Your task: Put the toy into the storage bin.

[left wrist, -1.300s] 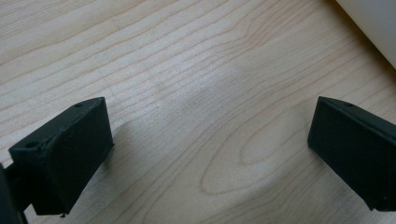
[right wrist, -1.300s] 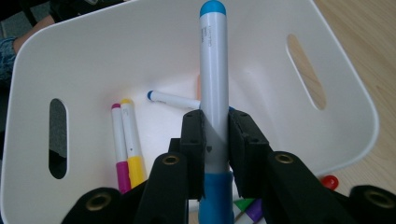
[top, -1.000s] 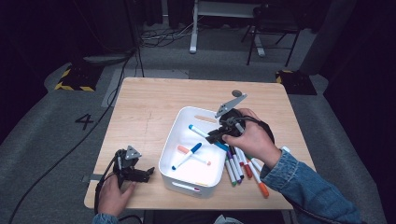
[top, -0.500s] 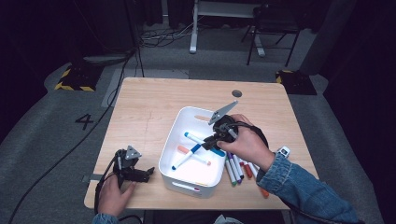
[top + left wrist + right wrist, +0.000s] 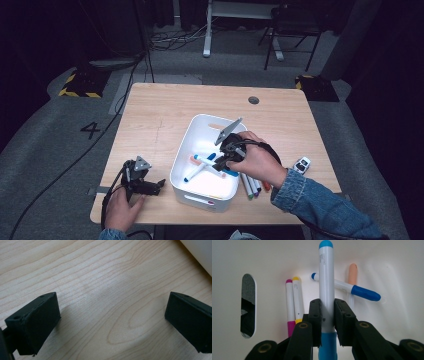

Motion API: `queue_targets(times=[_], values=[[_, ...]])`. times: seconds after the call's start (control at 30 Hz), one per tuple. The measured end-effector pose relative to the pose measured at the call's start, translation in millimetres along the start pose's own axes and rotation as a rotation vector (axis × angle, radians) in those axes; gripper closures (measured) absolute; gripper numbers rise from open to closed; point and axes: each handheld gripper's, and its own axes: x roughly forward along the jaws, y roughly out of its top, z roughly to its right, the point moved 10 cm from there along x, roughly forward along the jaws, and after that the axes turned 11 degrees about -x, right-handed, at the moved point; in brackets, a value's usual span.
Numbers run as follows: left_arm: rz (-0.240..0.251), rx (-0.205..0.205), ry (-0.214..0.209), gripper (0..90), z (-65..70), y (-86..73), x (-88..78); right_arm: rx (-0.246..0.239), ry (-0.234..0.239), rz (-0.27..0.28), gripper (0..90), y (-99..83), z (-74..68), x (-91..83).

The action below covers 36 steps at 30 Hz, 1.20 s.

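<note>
Right gripper (image 5: 327, 315) pinches a light-blue marker (image 5: 326, 277) over the bin (image 5: 200, 131). Lower it near the floor before release. Left gripper (image 5: 110, 322) rests spread on the worktop (image 5: 100, 277).

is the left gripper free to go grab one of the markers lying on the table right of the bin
Probably not directly: the left gripper, jaws open, sits left of the white bin, which stands between it and the loose markers.

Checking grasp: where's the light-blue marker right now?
Clamped in the right gripper, the light-blue marker hangs inside the white bin, above the dark-blue marker.
</note>
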Motion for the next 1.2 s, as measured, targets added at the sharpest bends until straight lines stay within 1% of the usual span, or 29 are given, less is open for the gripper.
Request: queue_targets(times=[0.03, 0.13, 0.17, 0.23, 0.27, 0.3, 0.33, 0.37, 0.4, 0.43, 0.47, 0.5, 0.57, 0.6, 0.63, 0.67, 0.77, 0.8, 0.83, 0.9, 0.97, 1.03, 1.13, 1.2], values=[[0.000, -0.003, -0.005, 0.1, 0.6, -0.1, 0.2, -0.006, -0.001, -0.006, 77.0, -0.4, -0.6, 1.4], [0.000, 0.002, -0.001, 0.1, -0.1, 0.1, 0.0, -0.014, 0.012, -0.019, 77.0, -1.1, -4.7, 5.4], [-0.001, -0.003, -0.005, 0.1, 0.6, -0.2, 0.2, -0.012, 0.016, -0.024, 76.9, -1.5, -6.3, 6.5], [0.000, 0.001, 0.000, 0.1, -0.1, 0.0, 0.0, -0.019, 0.022, -0.030, 76.8, -2.1, -8.0, 9.2], [-0.001, -0.003, -0.005, 0.1, 0.6, -0.1, 0.2, -0.024, 0.029, -0.033, 74.9, -2.4, -9.2, 10.5], [0.000, 0.000, 0.000, 0.1, 0.0, 0.0, 0.0, -0.021, 0.037, -0.025, 68.4, -1.7, -11.0, 11.4], [0.000, 0.000, 0.000, 0.1, 0.0, 0.0, 0.0, -0.016, 0.042, -0.004, 61.9, 0.3, -12.1, 12.5], [-0.001, -0.002, -0.004, 0.1, 0.4, -0.1, 0.1, 0.025, 0.046, -0.015, 58.2, -0.5, -15.7, 10.8], [0.000, 0.000, 0.001, 0.1, -0.1, 0.0, 0.0, 0.038, 0.045, -0.015, 55.0, -0.5, -16.5, 9.6], [-0.001, -0.003, -0.005, 0.1, 0.6, -0.1, 0.2, 0.038, 0.042, 0.006, 51.1, 1.1, -15.7, 8.7], [0.000, -0.002, -0.003, 0.1, 0.4, -0.1, 0.1, 0.048, 0.035, 0.028, 50.6, 2.9, -14.6, 7.3], [-0.001, -0.003, -0.005, 0.1, 0.6, -0.1, 0.2, 0.052, 0.032, 0.037, 51.0, 3.5, -13.8, 4.8], [-0.001, -0.002, -0.004, 0.1, 0.5, -0.1, 0.1, 0.042, 0.016, 0.059, 50.6, 4.8, -10.7, -1.0], [0.000, 0.000, 0.000, 0.1, 0.0, 0.0, 0.0, -0.001, 0.004, 0.093, 50.3, 7.4, -6.3, -2.9], [-0.001, 0.000, -0.004, 0.1, 0.3, -0.1, 0.1, 0.026, 0.003, 0.087, 50.3, 6.1, -7.3, -7.1], [0.000, -0.001, -0.003, 0.1, 0.4, -0.1, 0.1, 0.022, -0.006, 0.092, 50.3, 5.5, -5.9, -10.6], [0.000, 0.000, 0.000, 0.1, 0.0, 0.0, 0.0, 0.032, -0.023, 0.106, 50.6, 2.2, -2.9, -20.6], [-0.001, -0.003, -0.005, 0.1, 0.6, -0.1, 0.2, 0.036, -0.031, 0.107, 50.6, 0.5, -1.9, -24.3], [0.001, 0.000, 0.001, 0.1, -0.1, 0.1, 0.0, 0.043, -0.036, 0.113, 50.7, -0.9, -0.9, -27.7], [-0.001, -0.003, -0.005, 0.1, 0.6, -0.1, 0.2, 0.039, -0.050, 0.119, 50.7, -4.6, 2.4, -33.8], [-0.001, -0.003, -0.005, 0.1, 0.6, -0.1, 0.2, 0.046, -0.063, 0.128, 50.6, -7.9, 5.0, -39.6], [-0.001, -0.002, -0.005, 0.1, 0.6, -0.1, 0.2, 0.062, -0.072, 0.126, 50.7, -12.7, 7.0, -45.9], [0.000, -0.001, -0.003, 0.1, 0.3, -0.1, 0.1, 0.071, -0.086, 0.134, 50.8, -18.0, 10.4, -53.8], [-0.001, -0.003, -0.005, 0.1, 0.6, -0.1, 0.2, 0.068, -0.095, 0.137, 50.8, -19.9, 12.5, -56.8]])
